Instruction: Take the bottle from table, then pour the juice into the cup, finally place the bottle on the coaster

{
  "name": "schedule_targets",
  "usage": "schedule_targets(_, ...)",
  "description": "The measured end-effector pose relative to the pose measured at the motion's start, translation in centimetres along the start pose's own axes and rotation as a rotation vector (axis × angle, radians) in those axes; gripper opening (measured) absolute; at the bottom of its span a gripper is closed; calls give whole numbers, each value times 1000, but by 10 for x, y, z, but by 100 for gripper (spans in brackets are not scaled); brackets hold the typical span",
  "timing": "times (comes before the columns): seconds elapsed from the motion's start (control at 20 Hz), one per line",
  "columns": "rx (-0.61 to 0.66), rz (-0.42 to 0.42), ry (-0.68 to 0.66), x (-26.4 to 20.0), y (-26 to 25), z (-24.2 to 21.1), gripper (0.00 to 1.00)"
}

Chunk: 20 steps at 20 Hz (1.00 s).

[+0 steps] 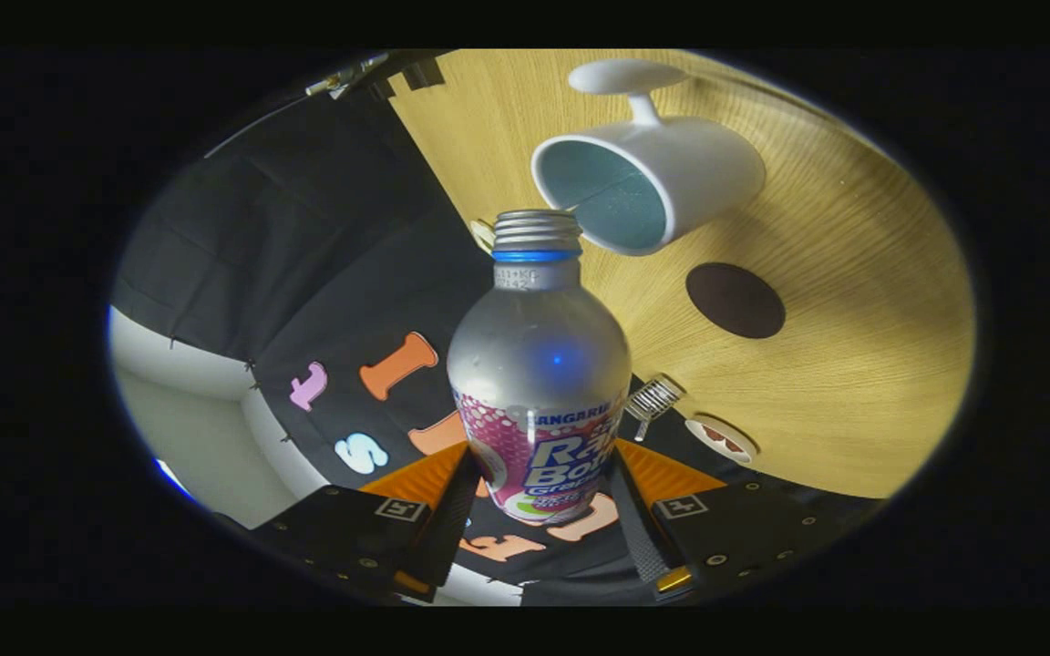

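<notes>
Gripper [539, 497] is clamped on the bottle [539, 383], both fingers pressing its label. It's uncapped, mouth just short of the cup [648, 178] rim, a small gap between them. The cup's opening faces the bottle. The coaster [735, 300] sits right of the neck, bare table [853, 364] all around it.

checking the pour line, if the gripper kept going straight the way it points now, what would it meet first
The gripper is shut on the bottle, whose open mouth leads. Straight on, that mouth would likely meet the rim of the white cup first; depth is unclear, so it may pass just beside it.
</notes>
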<state>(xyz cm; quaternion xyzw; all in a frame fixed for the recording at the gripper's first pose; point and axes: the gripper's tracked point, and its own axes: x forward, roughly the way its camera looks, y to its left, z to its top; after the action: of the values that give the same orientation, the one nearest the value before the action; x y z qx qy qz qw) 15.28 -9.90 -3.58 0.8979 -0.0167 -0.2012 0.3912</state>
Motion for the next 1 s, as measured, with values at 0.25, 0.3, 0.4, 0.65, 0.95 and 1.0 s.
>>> schedule_targets(0.25,15,3,-5,2,0,2,76)
schedule_targets(0.3,16,4,-6,1,1,2,76)
schedule_targets(0.4,17,12,-7,0,3,3,76)
schedule_targets(0.65,41,38,1,0,8,1,76)
schedule_targets(0.95,12,38,-21,1,2,9,76)
schedule_targets(1.0,1,37,-21,1,1,9,76)
